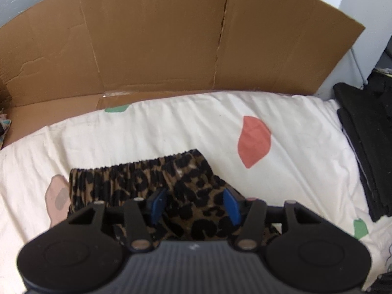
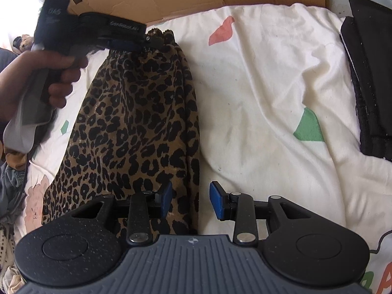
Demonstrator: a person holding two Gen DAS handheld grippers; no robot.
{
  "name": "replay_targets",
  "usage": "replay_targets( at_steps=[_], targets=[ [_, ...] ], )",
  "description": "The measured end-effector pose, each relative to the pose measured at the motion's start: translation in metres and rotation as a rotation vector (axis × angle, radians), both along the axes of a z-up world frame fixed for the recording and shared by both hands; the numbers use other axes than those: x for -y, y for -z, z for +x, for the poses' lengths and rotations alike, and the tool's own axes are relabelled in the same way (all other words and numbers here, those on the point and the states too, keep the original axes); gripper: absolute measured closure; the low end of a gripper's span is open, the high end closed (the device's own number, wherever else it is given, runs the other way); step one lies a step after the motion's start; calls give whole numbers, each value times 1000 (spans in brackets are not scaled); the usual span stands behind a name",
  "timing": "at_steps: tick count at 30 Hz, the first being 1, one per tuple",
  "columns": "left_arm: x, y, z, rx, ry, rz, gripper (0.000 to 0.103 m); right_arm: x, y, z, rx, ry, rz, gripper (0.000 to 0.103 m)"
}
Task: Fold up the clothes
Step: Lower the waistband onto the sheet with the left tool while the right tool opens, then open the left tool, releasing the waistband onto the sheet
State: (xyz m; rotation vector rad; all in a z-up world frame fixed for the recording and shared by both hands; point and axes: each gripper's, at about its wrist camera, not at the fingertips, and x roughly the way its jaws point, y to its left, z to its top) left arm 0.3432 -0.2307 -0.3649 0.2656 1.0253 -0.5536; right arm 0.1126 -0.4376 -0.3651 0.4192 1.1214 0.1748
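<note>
A leopard-print garment (image 2: pixel 137 127) with an elastic waistband (image 1: pixel 137 165) lies folded lengthwise on the cream bedsheet (image 2: pixel 257 93). My left gripper (image 1: pixel 194 202) is open just above the fabric near the waistband; in the right wrist view it (image 2: pixel 149 40) reaches in from the left over the waistband end, held by a hand. My right gripper (image 2: pixel 189 201) is open at the garment's near end, its left blue pad (image 2: pixel 166 197) over the cloth and its right pad (image 2: pixel 218 203) over the sheet.
A flattened cardboard box (image 1: pixel 171 36) stands behind the bed. Folded black clothes (image 2: pixel 370 78) lie at the right edge, also in the left wrist view (image 1: pixel 362 142). More clothing (image 2: pixel 9 176) is piled at the left.
</note>
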Motion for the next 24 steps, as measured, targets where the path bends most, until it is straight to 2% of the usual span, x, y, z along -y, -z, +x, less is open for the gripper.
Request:
replay_targets(
  at_steps=[3,5,13,16,17,20,21,22,24],
  targets=[
    [3,6,8,-12,9,8,53,-4,3,-2,-6,-17,0,62],
    [5,10,13,-27,14,6,60,-7,5,-4,-7,-26,-2,62],
    [9,22,27,-78,-1,-12,64,-10,13,-12,-23,-30,9,63],
    [11,24,30,-84,-4,-8,65,-8,18,-14,-36,-21,35,68],
    [12,24,31,-86,-8,-7,66,-7,19,-15,-42,-17,47,75],
    [13,25,36,-98,-32,-10,69,-5,23,-16,-56,-14,76,86],
    [13,25,39,-102,-45,-12,70,-5,24,-17,-58,-17,77,86],
    [14,25,41,-102,-58,-10,79,-5,24,-17,-62,-15,82,86],
    [15,26,43,-99,-67,1,80,-2,26,-17,-69,-6,95,86]
  ],
)
